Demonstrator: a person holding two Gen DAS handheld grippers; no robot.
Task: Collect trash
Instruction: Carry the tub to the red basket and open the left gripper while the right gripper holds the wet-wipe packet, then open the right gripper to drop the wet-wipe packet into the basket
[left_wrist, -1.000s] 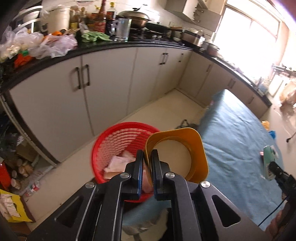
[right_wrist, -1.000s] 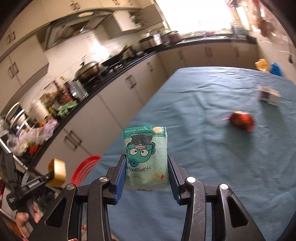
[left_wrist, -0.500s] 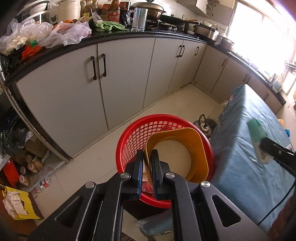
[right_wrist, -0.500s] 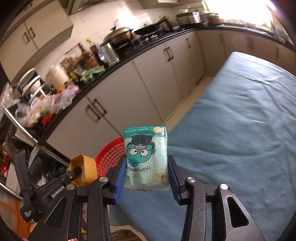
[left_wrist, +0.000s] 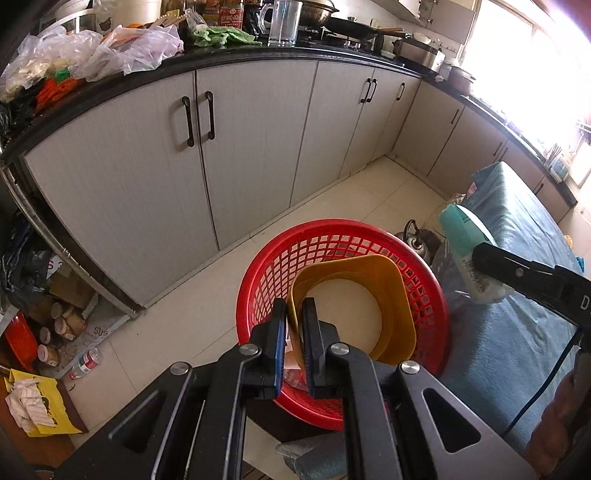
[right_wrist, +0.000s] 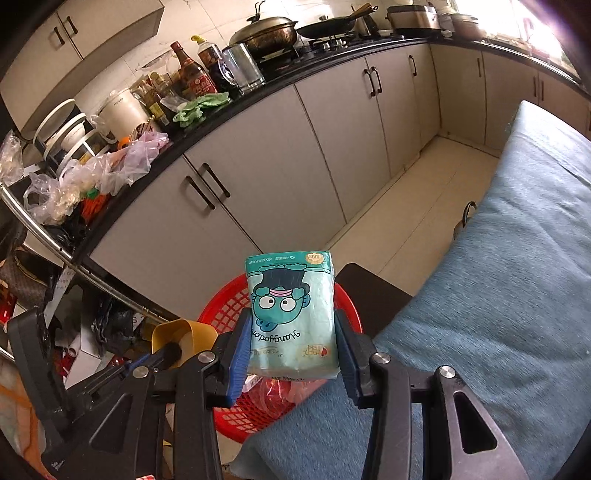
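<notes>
My left gripper (left_wrist: 293, 321) is shut on the rim of a yellow cup (left_wrist: 391, 295) and holds it over the red mesh basket (left_wrist: 280, 269) on the floor. The basket holds some paper and wrappers. My right gripper (right_wrist: 291, 332) is shut on a teal snack packet (right_wrist: 291, 310) with a cartoon face, held above the basket's near rim (right_wrist: 221, 310) at the table's end. The packet also shows in the left wrist view (left_wrist: 461, 240), right of the basket. The cup shows in the right wrist view (right_wrist: 184, 334).
Grey cabinets (left_wrist: 240, 147) under a cluttered black counter (left_wrist: 258, 48) run behind the basket. The blue-clothed table (right_wrist: 498, 295) lies to the right. A dark kettle (left_wrist: 417, 236) stands on the floor by the table. Jars and boxes (left_wrist: 55, 321) crowd the left floor.
My left gripper has carried the cup from beside the basket to over it. My right gripper has swung the packet from over the table to above the basket's edge.
</notes>
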